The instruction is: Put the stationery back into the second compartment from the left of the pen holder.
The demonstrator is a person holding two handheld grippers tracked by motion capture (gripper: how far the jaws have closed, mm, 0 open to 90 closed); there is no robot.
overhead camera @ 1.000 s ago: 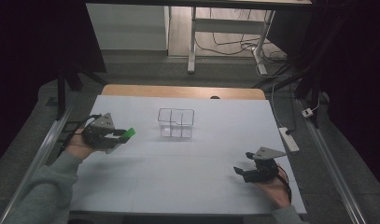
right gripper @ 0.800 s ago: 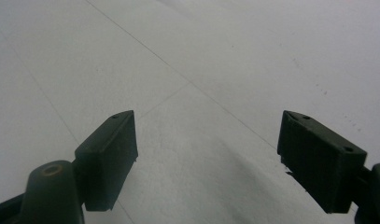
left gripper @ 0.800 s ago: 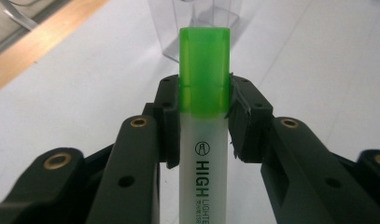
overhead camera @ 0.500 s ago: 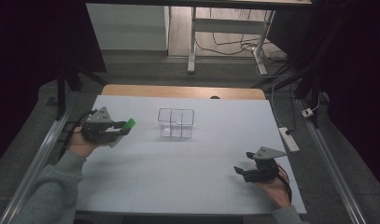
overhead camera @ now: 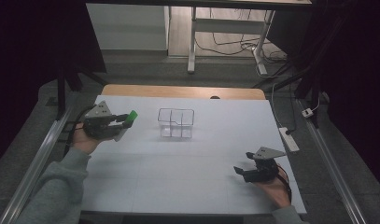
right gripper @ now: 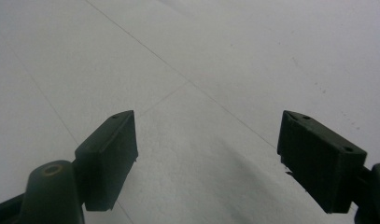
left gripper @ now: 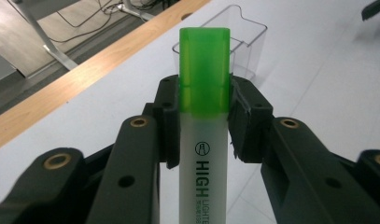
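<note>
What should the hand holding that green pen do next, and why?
Probably carry the highlighter toward the clear container and lower it in. The left gripper is clamped on it, cap pointing at the container, and still short of it.

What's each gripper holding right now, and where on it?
The left gripper clamps the highlighter just below its green cap. The right gripper is open and holds nothing.
</note>
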